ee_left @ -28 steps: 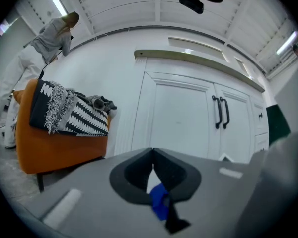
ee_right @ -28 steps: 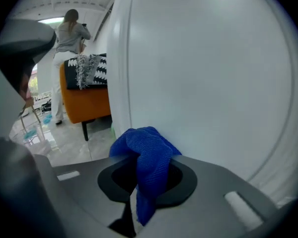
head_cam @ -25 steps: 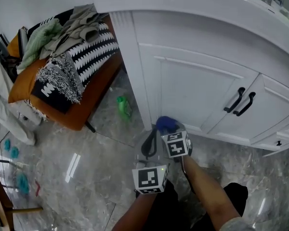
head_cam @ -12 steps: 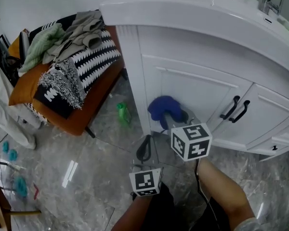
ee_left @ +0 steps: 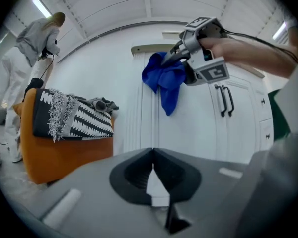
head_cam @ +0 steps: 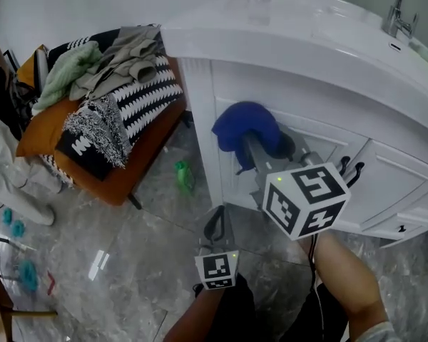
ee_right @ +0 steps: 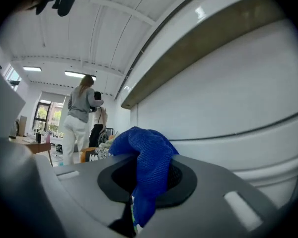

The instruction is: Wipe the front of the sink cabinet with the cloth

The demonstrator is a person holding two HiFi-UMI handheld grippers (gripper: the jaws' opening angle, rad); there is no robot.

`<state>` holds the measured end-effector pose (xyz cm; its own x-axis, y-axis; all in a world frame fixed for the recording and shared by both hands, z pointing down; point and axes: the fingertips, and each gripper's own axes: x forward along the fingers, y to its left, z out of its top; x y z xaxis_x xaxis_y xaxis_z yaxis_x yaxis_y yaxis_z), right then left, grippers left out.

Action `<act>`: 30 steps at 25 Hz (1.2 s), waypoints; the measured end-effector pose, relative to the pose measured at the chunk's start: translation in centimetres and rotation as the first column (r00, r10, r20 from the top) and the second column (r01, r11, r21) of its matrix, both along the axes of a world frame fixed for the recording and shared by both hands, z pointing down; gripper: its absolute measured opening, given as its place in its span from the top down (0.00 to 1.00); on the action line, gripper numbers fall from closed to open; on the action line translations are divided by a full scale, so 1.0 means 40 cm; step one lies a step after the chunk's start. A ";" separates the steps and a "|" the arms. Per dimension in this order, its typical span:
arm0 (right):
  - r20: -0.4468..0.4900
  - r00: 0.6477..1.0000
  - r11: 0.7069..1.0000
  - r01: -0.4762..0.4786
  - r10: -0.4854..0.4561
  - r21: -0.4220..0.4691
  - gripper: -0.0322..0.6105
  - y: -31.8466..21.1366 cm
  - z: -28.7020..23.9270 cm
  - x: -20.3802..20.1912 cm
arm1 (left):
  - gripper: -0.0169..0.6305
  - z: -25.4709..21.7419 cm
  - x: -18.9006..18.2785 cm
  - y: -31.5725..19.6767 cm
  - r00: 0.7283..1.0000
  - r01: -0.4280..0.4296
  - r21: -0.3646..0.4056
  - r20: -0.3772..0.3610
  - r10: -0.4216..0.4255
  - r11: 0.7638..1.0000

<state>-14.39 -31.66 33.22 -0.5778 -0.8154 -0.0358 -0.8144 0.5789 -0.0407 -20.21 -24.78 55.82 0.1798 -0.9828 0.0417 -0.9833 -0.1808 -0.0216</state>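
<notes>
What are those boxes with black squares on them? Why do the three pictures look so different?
Those boxes are part of two pinching tools that a person holds. One picture comes from a camera on the person's head, looking down. The other two come from cameras riding on each tool. The right gripper pinches a blue cloth, held up at the white sink cabinet. The left gripper is shut and empty, low above the floor. Beside the cabinet stands an orange seat piled with clothes.
</notes>
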 end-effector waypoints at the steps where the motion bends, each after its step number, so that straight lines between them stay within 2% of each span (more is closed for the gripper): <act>1: 0.018 1.000 1.000 0.010 -0.010 0.003 0.86 -0.006 -0.014 -0.009 | 0.96 -0.002 -0.003 0.000 1.000 0.004 0.001 -0.002 -0.004 1.000; 3: 0.062 0.997 0.999 0.039 -0.038 -0.001 0.86 -0.012 -0.020 -0.029 | 0.96 -0.002 -0.008 0.002 1.000 0.009 0.000 -0.001 -0.009 1.000; 6: 0.067 0.996 0.997 0.066 -0.064 -0.028 0.86 -0.021 0.030 -0.054 | 0.96 -0.006 -0.011 0.005 1.000 0.013 0.006 -0.002 -0.013 1.000; 8: 0.086 0.992 0.989 0.105 -0.096 -0.105 0.86 -0.031 0.104 -0.070 | 0.96 -0.007 -0.018 0.011 1.000 0.023 0.008 -0.015 -0.022 1.000; 10: 0.113 0.987 0.981 0.132 -0.116 -0.143 0.86 -0.036 0.174 -0.074 | 0.96 -0.012 -0.027 0.013 0.999 0.032 0.008 -0.031 -0.032 0.999; 16: 0.044 0.995 0.952 0.100 -0.091 -0.288 0.86 -0.039 0.475 -0.097 | 0.96 -0.021 -0.019 0.025 0.999 0.028 0.016 -0.035 -0.028 0.999; 19: -0.047 0.995 0.920 0.058 -0.083 -0.387 0.86 -0.042 0.645 -0.112 | 0.96 -0.022 -0.015 0.026 0.999 0.021 0.013 -0.028 -0.021 1.000; 22: -0.131 0.989 0.859 -0.005 -0.072 -0.511 0.86 -0.042 0.823 -0.082 | 0.96 -0.020 -0.018 0.029 0.999 0.023 0.009 -0.026 -0.023 1.000; 24: -0.157 0.986 0.825 -0.038 -0.063 -0.564 0.86 -0.037 0.901 -0.039 | 0.96 -0.021 -0.020 0.030 0.999 0.023 0.011 -0.027 -0.023 1.000; 26: -0.158 0.987 0.814 -0.058 -0.042 -0.578 0.86 -0.030 0.931 0.000 | 0.96 -0.020 -0.024 0.029 0.999 0.027 0.011 -0.033 -0.027 1.000; 30: -0.163 0.987 0.810 -0.105 0.012 -0.577 0.87 -0.002 0.936 0.094 | 0.96 -0.010 -0.004 0.024 1.000 0.006 0.005 -0.022 -0.006 1.000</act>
<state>-10.63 -31.72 70.64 -0.4891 -0.6883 0.5358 -0.8692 0.4355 -0.2341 -20.36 -23.84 55.41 0.1748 -0.9841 0.0327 -0.9846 -0.1749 -0.0007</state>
